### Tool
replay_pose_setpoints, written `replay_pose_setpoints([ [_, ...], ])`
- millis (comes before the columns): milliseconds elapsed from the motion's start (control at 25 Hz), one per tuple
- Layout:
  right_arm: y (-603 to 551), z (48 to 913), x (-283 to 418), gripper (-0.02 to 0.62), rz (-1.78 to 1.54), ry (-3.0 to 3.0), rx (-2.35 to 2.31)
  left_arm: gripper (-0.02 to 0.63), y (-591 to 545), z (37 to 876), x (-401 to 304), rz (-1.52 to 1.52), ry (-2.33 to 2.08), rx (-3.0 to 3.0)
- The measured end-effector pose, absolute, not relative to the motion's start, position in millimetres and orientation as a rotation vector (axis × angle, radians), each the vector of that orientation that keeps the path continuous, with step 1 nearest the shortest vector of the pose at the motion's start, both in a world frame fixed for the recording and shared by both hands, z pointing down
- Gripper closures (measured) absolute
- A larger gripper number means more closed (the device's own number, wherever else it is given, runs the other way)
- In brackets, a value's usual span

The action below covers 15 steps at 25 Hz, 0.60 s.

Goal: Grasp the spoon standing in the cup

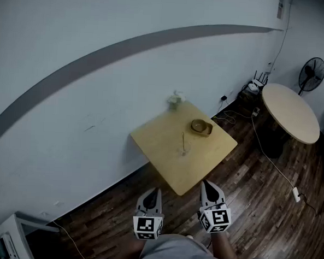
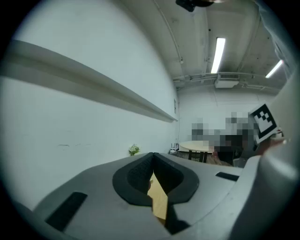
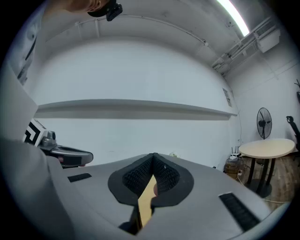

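wall (image 1: 101, 51): white, grey band | floor (image 1: 266, 209): dark wood | square table (image 1: 166, 148) | round table (image 1: 291, 112) | fan (image 1: 311, 74)

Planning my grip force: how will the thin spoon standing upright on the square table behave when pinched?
The spoon looks very slender, so probably light and stiff. Standing upright, it would likely tip from a sideways nudge. What holds it is too small to tell, so that may topple too.
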State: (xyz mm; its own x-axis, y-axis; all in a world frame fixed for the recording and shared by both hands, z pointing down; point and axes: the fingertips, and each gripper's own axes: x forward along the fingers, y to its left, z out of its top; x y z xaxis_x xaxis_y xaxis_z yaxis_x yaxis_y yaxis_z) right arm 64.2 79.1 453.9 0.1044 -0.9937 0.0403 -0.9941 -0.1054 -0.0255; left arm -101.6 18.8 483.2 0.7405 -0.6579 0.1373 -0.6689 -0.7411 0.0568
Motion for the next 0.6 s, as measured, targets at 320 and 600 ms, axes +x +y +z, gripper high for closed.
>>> replay_pose_setpoints([
  [320,76.4,453.6,72.6,0.598,0.046,-2.095,2.336,0.604,16.0,480.2,-89.8,0.14,-1.083,2.846],
  [600,85.1,453.9,84.2,0.598,0.059,-2.102,2.351,0.604,23.5,477.5,-80.8,0.141,-1.102,2.851],
])
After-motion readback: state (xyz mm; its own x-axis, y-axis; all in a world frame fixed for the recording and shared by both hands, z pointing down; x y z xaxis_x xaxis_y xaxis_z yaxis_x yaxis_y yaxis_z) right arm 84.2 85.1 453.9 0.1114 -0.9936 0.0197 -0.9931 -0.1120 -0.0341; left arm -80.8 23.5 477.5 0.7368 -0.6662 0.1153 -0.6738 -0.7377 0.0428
